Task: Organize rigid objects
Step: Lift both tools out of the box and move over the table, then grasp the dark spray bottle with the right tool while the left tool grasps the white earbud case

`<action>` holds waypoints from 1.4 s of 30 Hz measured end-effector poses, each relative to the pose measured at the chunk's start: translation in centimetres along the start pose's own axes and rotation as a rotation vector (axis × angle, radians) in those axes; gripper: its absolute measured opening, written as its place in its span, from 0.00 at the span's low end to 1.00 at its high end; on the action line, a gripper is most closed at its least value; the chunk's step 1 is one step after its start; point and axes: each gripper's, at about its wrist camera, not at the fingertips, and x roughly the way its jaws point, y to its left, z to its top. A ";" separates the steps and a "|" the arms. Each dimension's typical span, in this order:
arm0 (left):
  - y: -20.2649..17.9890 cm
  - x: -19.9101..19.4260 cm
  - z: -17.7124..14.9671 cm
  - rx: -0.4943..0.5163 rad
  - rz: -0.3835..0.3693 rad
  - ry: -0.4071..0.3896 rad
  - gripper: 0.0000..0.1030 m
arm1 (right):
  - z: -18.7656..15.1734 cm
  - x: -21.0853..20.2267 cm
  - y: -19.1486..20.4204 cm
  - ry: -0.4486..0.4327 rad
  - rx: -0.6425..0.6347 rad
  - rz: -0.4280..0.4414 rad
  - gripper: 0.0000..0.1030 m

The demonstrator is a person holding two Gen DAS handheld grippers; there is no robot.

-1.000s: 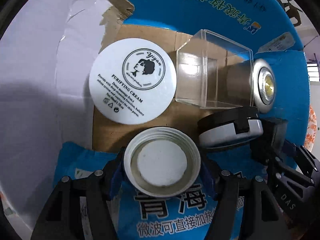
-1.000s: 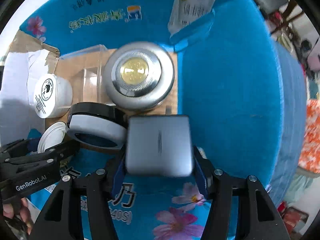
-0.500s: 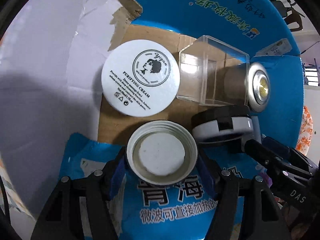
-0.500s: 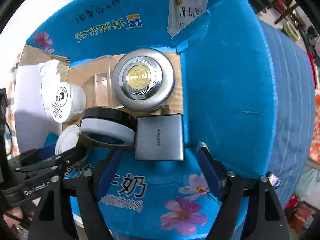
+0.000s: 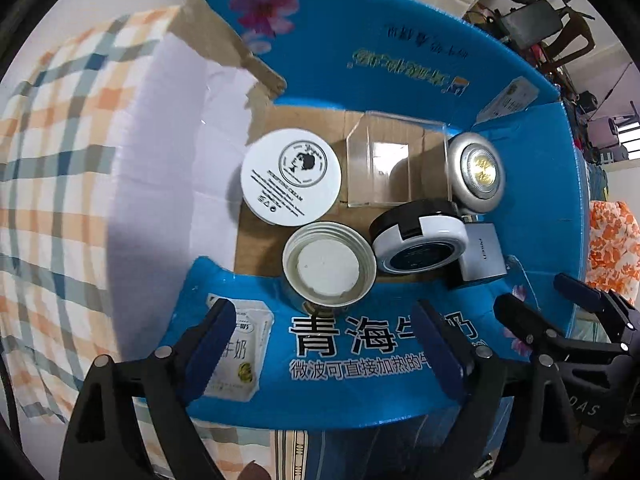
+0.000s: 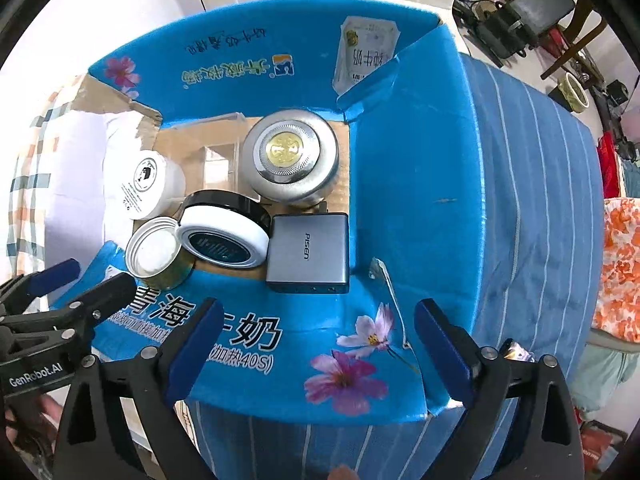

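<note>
Inside the blue carton point(image 6: 416, 168), on its cardboard floor: grey charger block point(image 6: 307, 253) at the near right, touching the black-and-white compact point(image 6: 222, 236); open-mouthed tin point(image 5: 329, 265) at the near left, just beside the white cream jar point(image 5: 292, 176). Behind these, clear plastic case point(image 5: 398, 168) and silver round tin point(image 6: 291, 154).

Handling, judged: all stiff and light. Charger faces smooth, likely slippery; best taken across its two flat sides. Tin rim thin, liable to dent; best taken across the outer wall below the rim. Clear case brittle-looking.

Left gripper point(image 5: 324, 340): jaws opening, nothing between them, held above the near carton flap. Right gripper point(image 6: 318, 332): jaws opening, likewise empty.

Against a second ago: then clamped on the tin (left) and the charger (right); now both released and set down in the carton, both grippers raised clear, more of the carton and the checked cloth point(image 5: 60, 160) in view.
</note>
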 end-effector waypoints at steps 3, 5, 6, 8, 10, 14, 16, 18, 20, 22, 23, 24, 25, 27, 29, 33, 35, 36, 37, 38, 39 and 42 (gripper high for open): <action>0.0 -1.0 -0.4 -0.001 0.024 -0.027 0.96 | -0.3 -0.9 0.2 -0.016 -0.008 -0.003 1.00; 0.7 -2.5 -0.8 -0.001 0.038 -0.043 0.96 | -0.7 -1.6 0.2 -0.026 -0.013 -0.002 1.00; 0.7 -2.9 -0.9 0.002 0.043 -0.050 0.96 | -0.8 -2.0 0.3 -0.032 -0.018 -0.001 1.00; 1.4 -3.6 -1.8 0.006 0.050 -0.063 0.96 | -1.0 -2.7 0.2 -0.043 -0.020 0.001 1.00; 1.5 -4.3 -2.1 0.015 0.065 -0.083 0.96 | -1.5 -3.7 0.1 -0.059 -0.023 0.008 1.00; 0.9 -5.7 -2.6 0.028 0.096 -0.121 0.96 | -2.4 -6.0 0.1 -0.097 -0.034 0.024 1.00; 0.7 -6.4 -2.9 0.025 0.103 -0.147 0.96 | -3.1 -7.5 -0.1 -0.120 -0.036 0.038 1.00; 0.4 -7.7 -3.4 0.024 0.111 -0.177 0.96 | -3.7 -8.9 -0.2 -0.146 -0.040 0.047 1.00; 0.1 -8.9 -3.9 0.028 0.121 -0.210 0.96 | -4.3 -10.5 -0.3 -0.176 -0.047 0.055 1.00; -0.3 -10.6 -4.6 0.030 0.124 -0.253 0.96 | -5.1 -12.0 -0.4 -0.204 -0.048 0.060 1.00; -0.5 -11.3 -5.0 0.031 0.126 -0.270 0.96 | -5.4 -12.7 -0.5 -0.213 -0.048 0.067 1.00; -0.8 -12.1 -5.3 0.035 0.132 -0.290 0.96 | -5.8 -13.3 -0.6 -0.223 -0.048 0.075 1.00; -1.0 -12.8 -5.7 0.038 0.136 -0.308 0.96 | -6.1 -14.0 -0.7 -0.232 -0.048 0.078 1.00; -1.5 -14.1 -6.4 0.048 0.141 -0.335 0.96 | -6.7 -15.1 -0.8 -0.249 -0.049 0.087 1.00; -2.0 -15.2 -7.1 0.055 0.143 -0.351 0.96 | -7.4 -16.3 -1.0 -0.267 -0.051 0.098 1.00; -3.1 -16.9 -8.5 0.069 0.142 -0.389 0.96 | -8.7 -18.4 -1.7 -0.300 -0.046 0.121 1.00; -3.6 -17.5 -9.0 0.075 0.143 -0.402 0.96 | -9.2 -19.0 -2.3 -0.311 -0.032 0.136 1.00; -3.8 -17.8 -9.2 0.077 0.138 -0.407 0.96 | -9.6 -19.2 -3.0 -0.318 -0.016 0.143 1.00; -4.0 -18.0 -9.4 0.078 0.133 -0.411 0.96 | -9.8 -19.2 -3.6 -0.321 -0.004 0.142 1.00; -4.3 -18.2 -9.6 0.077 0.127 -0.415 0.96 | -10.1 -19.2 -4.6 -0.323 0.021 0.138 1.00; -4.5 -18.3 -9.8 0.078 0.124 -0.419 0.96 | -10.4 -19.0 -5.7 -0.321 0.045 0.134 1.00; -5.9 -18.2 -10.4 0.090 0.122 -0.433 0.96 | -11.4 -17.3 -10.0 -0.281 0.129 0.099 1.00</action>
